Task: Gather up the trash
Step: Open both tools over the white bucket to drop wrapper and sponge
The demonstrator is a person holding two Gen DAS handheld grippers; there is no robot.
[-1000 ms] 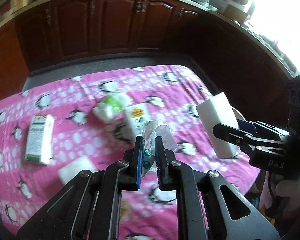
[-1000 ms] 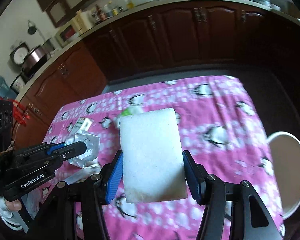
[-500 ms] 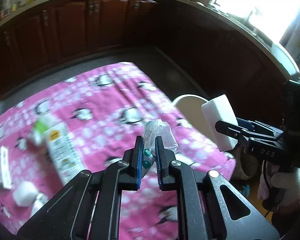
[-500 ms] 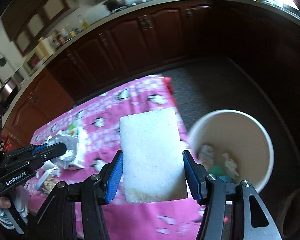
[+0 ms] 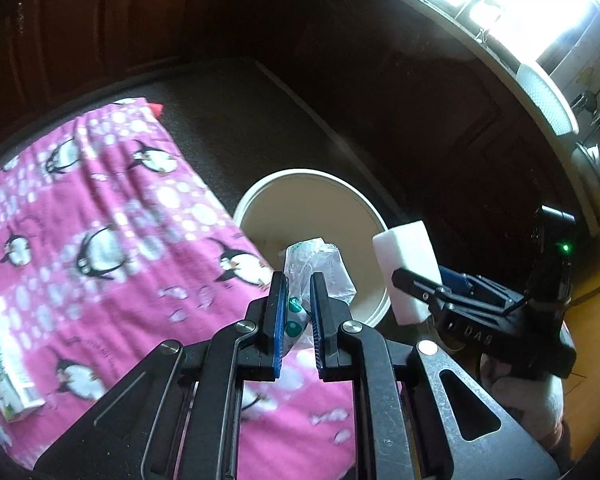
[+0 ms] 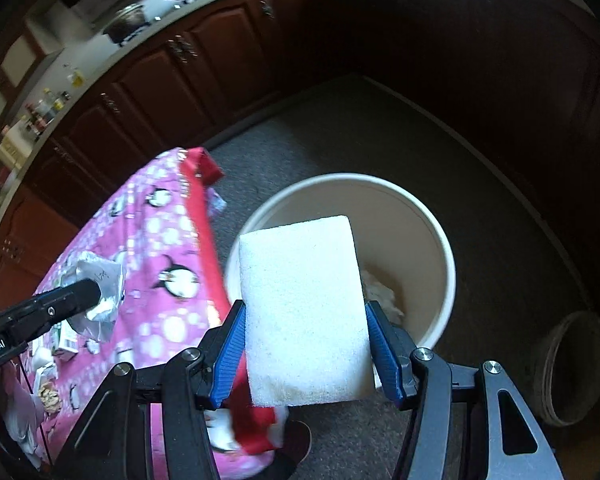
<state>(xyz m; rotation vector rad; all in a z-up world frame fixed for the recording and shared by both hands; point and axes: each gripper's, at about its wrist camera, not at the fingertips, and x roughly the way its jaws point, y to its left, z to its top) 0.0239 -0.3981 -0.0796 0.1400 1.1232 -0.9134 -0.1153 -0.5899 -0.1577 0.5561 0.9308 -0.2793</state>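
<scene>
Two hand-held grippers over the edge of a pink penguin-print bench (image 5: pixel 100 240). Left gripper (image 5: pixel 296 312), lower centre of the left wrist view, fingers pinched narrow on a crumpled clear wrapper (image 5: pixel 316 268), poised just above the near rim of a round cream bin (image 5: pixel 312 200) on the dark floor. Right gripper (image 6: pixel 308 340), lower centre of the right wrist view, fingers about half spread and clamped on a white sponge block (image 6: pixel 304 308), hanging over the same bin (image 6: pixel 440 248), some trash already inside. Likely step: carrying to the drop. Next, probably: centring both loads over the mouth, then spreading the fingers. More litter, a carton (image 5: pixel 4 364), at lower left.
</scene>
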